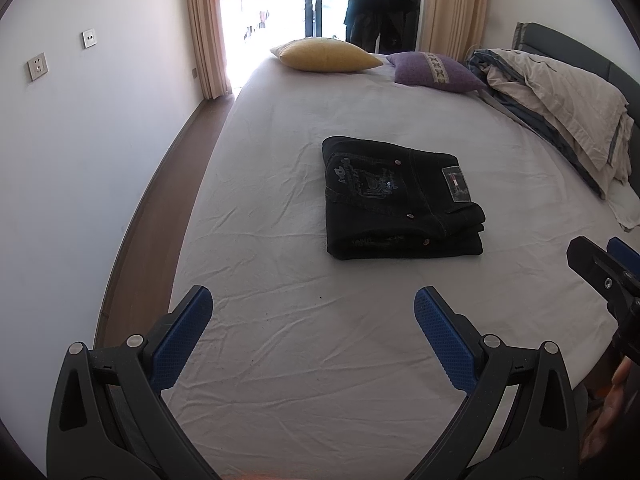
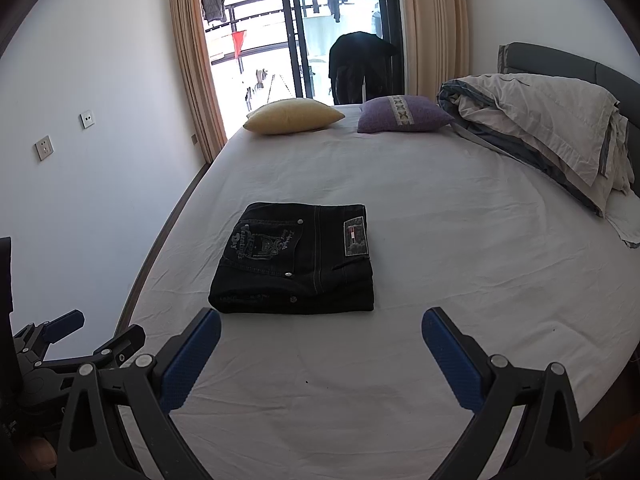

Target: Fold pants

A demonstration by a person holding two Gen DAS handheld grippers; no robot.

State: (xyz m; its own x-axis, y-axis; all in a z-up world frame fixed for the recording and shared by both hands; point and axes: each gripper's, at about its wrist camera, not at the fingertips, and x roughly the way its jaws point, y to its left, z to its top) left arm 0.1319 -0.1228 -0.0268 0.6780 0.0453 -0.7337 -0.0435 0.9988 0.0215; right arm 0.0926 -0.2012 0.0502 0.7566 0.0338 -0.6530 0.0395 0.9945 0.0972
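Note:
Dark denim pants (image 1: 400,204) (image 2: 296,264) lie folded into a compact rectangular stack on the white bed sheet (image 1: 304,352), back pocket embroidery and a waistband patch facing up. My left gripper (image 1: 314,300) hovers open near the bed's front edge, short of the pants, holding nothing. My right gripper (image 2: 322,320) is also open and empty, just in front of the stack's near edge. The right gripper (image 1: 604,268) shows at the right edge of the left wrist view, and the left gripper (image 2: 96,332) appears at lower left of the right wrist view.
A yellow pillow (image 2: 294,116) and a purple pillow (image 2: 404,114) lie at the far end. A crumpled duvet (image 2: 552,124) is heaped along the right by the headboard. A wall with sockets (image 1: 37,66) and a strip of wood floor (image 1: 160,208) run left of the bed. A balcony door stands behind.

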